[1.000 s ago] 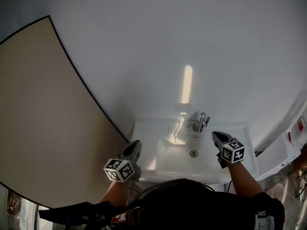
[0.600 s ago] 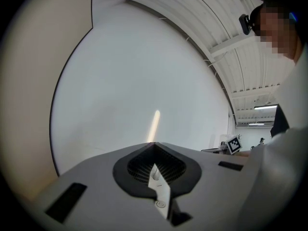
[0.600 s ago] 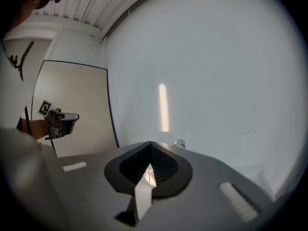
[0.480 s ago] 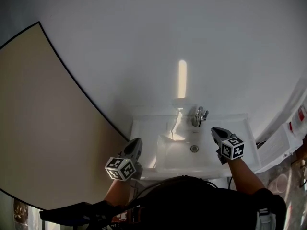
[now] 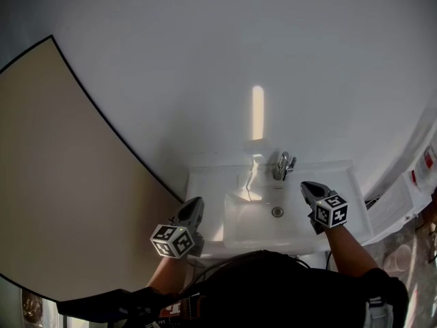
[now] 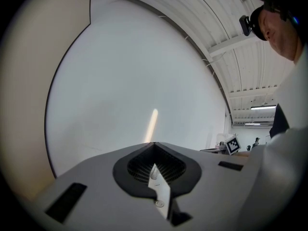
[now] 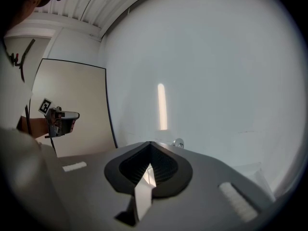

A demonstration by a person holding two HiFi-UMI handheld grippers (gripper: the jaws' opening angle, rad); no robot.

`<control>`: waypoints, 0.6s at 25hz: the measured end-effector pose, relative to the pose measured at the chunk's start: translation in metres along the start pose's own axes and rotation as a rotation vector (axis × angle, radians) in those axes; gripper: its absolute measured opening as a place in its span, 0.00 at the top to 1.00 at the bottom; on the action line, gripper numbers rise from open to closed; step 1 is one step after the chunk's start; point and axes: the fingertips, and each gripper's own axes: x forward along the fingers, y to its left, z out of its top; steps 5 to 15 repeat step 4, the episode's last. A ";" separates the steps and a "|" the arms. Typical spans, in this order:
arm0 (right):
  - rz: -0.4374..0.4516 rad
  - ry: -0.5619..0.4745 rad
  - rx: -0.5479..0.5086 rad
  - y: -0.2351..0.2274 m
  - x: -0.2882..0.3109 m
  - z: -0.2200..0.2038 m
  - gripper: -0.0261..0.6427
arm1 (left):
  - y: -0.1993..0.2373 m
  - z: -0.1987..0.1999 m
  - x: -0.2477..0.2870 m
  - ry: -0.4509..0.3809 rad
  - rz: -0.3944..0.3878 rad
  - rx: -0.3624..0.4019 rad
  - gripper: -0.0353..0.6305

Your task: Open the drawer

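Note:
No drawer shows in any view; the person's head and body hide whatever lies below the white washbasin (image 5: 205,183). My left gripper (image 5: 195,203) hovers at the basin's left front corner, jaws shut with nothing between them (image 6: 153,144). My right gripper (image 5: 306,187) hangs over the basin's right side, near the chrome tap (image 5: 284,165), also shut and empty (image 7: 150,144). The tap's top (image 7: 179,143) peeks just past the right jaws. Each gripper appears small in the other's view: the left gripper (image 7: 60,120) and the right gripper's marker cube (image 6: 232,145).
A plain white wall (image 5: 259,60) rises behind the basin, with a bright vertical streak of light on it. A beige panel with a dark edge (image 5: 54,183) stands at the left. Boxes and clutter (image 5: 418,183) sit at the far right.
The head view has shifted slightly, so the basin sits a little lower left in the picture. Both grippers keep their places and stay shut.

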 end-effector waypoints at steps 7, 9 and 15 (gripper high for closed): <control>-0.001 0.000 -0.003 -0.003 0.001 0.003 0.96 | -0.002 0.003 0.004 0.003 -0.007 0.006 0.96; -0.001 0.000 -0.003 -0.003 0.001 0.003 0.96 | -0.002 0.003 0.004 0.003 -0.007 0.006 0.96; -0.001 0.000 -0.003 -0.003 0.001 0.003 0.96 | -0.002 0.003 0.004 0.003 -0.007 0.006 0.96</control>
